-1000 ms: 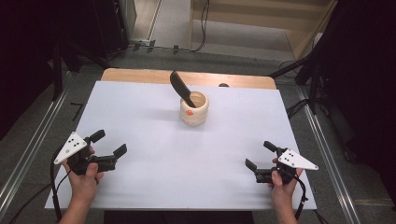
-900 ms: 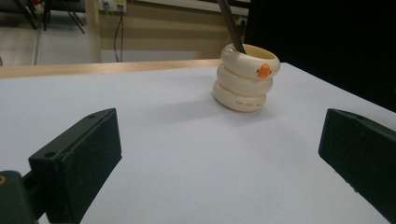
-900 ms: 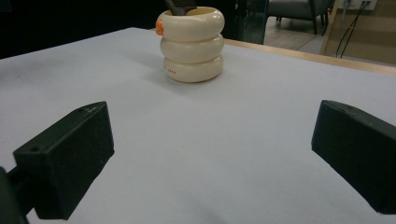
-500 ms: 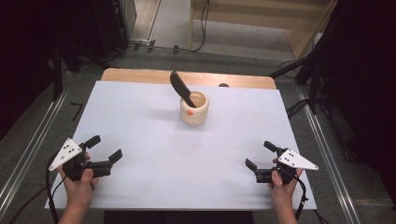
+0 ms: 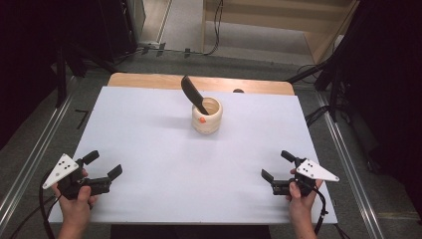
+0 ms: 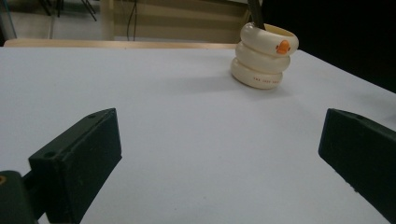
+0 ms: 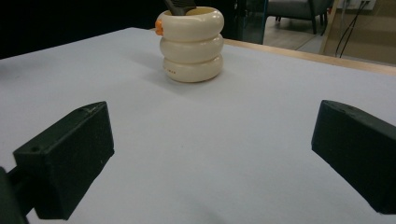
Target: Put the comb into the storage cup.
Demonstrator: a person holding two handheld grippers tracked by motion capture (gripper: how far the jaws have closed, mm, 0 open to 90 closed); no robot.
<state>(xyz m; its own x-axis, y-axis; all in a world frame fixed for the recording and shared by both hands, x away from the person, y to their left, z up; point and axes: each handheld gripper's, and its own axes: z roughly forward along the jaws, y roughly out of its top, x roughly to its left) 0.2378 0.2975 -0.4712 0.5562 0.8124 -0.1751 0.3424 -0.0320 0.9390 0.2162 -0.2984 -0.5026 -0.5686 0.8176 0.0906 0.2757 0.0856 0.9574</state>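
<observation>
Cream ribbed ring-stacked ceramic holder (image 5: pixel 206 116) with black flat-handled utensil (image 5: pixel 193 94): upper centre of frame. Left gripper (image 5: pixel 103 169) and right gripper (image 5: pixel 274 166): lower corners, jaws spread, empty. Advise: approach utensil handle high, steady holder, lift straight.

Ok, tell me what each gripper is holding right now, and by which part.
Nothing is held. The left gripper and right gripper both stand open over the white table, well short of the cream holder with its dark utensil.
</observation>
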